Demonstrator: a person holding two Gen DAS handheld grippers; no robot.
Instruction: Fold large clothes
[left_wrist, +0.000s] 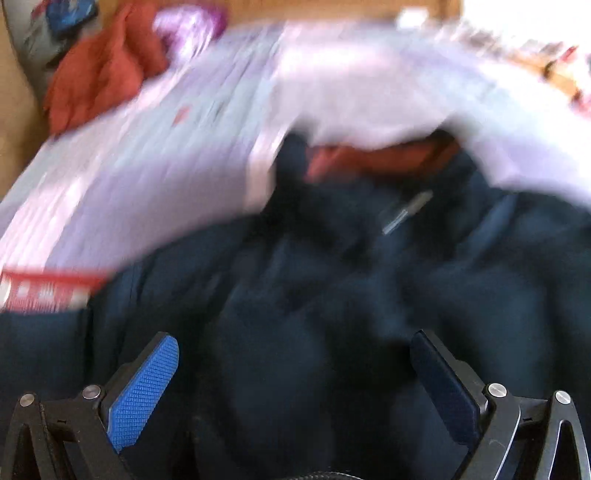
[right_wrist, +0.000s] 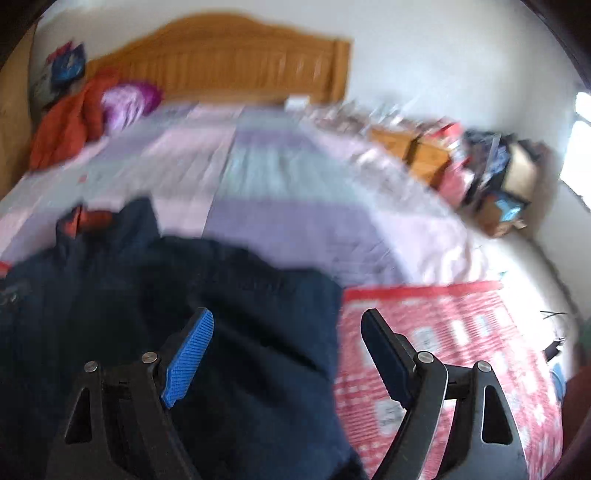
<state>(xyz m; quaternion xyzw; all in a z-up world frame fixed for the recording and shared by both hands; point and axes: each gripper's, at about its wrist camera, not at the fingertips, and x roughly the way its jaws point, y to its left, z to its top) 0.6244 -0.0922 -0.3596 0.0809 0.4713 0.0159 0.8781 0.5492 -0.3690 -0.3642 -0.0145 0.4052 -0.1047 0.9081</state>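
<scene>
While both views are motion-blurred, the dark navy jacket reads clearly: it lies rumpled on the near part of the bed, collar with orange lining toward the far side, zipper pull near centre. Left gripper hangs over the jacket's middle, jaws wide, nothing between them. Right gripper is over the jacket's right edge, also spread wide and empty.

My read: not yet gripped, so this is the approach for a first fold. To do it well, flatten the bunched body first, then pinch matching points on the hem or shoulders, one per side, taking full fabric thickness so layers don't slip.

Under it: striped lilac bedspread, red patterned cloth at near right. Far left, an orange garment and purple pillow by the wooden headboard.

Containers: what look like cardboard boxes in clutter at far right; contents too blurred to tell.
</scene>
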